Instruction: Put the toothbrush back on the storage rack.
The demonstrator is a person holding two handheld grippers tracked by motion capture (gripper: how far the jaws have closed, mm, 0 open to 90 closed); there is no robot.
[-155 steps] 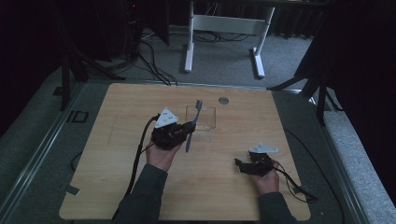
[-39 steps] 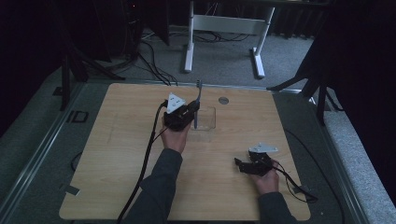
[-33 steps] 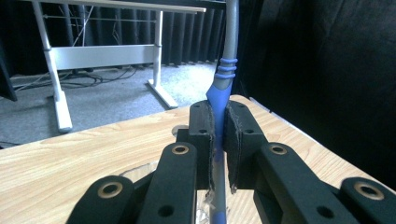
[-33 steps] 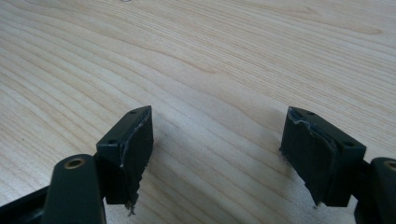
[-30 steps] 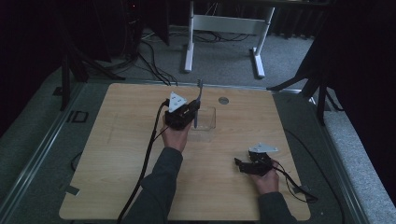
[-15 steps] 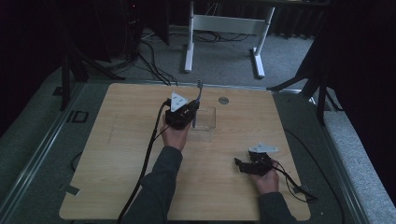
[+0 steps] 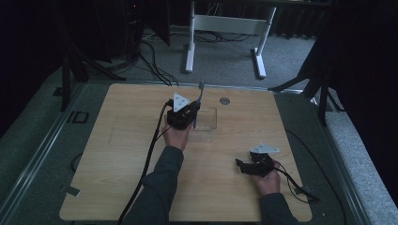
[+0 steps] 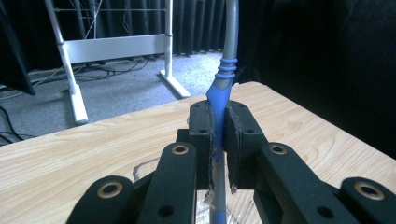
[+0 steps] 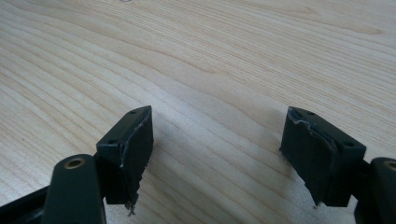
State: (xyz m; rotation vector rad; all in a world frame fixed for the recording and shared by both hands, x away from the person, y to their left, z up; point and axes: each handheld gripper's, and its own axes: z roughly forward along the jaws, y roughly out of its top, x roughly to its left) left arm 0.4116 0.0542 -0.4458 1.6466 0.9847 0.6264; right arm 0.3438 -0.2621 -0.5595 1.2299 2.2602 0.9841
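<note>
The left tool (image 7: pixel 195 117) is clamped on a toothbrush (image 7: pixel 199 101), its pads pressed against the blue part of the handle; in the left gripper view the same tool (image 8: pixel 218 135) shows the two pads tight on either side of the toothbrush (image 8: pixel 228 51), whose grey stem with blue rings rises past the top edge of that view; the stem stands nearly upright with a slight tilt. From the high view the toothbrush is held over the far middle of the wooden counter (image 7: pixel 117 154), above a clear plastic tray (image 7: pixel 209 124) that lies flat on the wood; whether the lower end of the toothbrush touches the tray I cannot tell. A small round grey disc (image 7: pixel 224 100) sits on the counter just beyond and to the right of the tray, apart from it.

The right tool (image 7: pixel 240 165) rests low near the front right of the counter, well apart from the tray; in the right gripper view its jaws stand wide apart (image 9: pixel 217 154) with only bare wood grain between them. A white metal frame (image 7: pixel 225 23) stands on the grey carpet beyond the counter.
</note>
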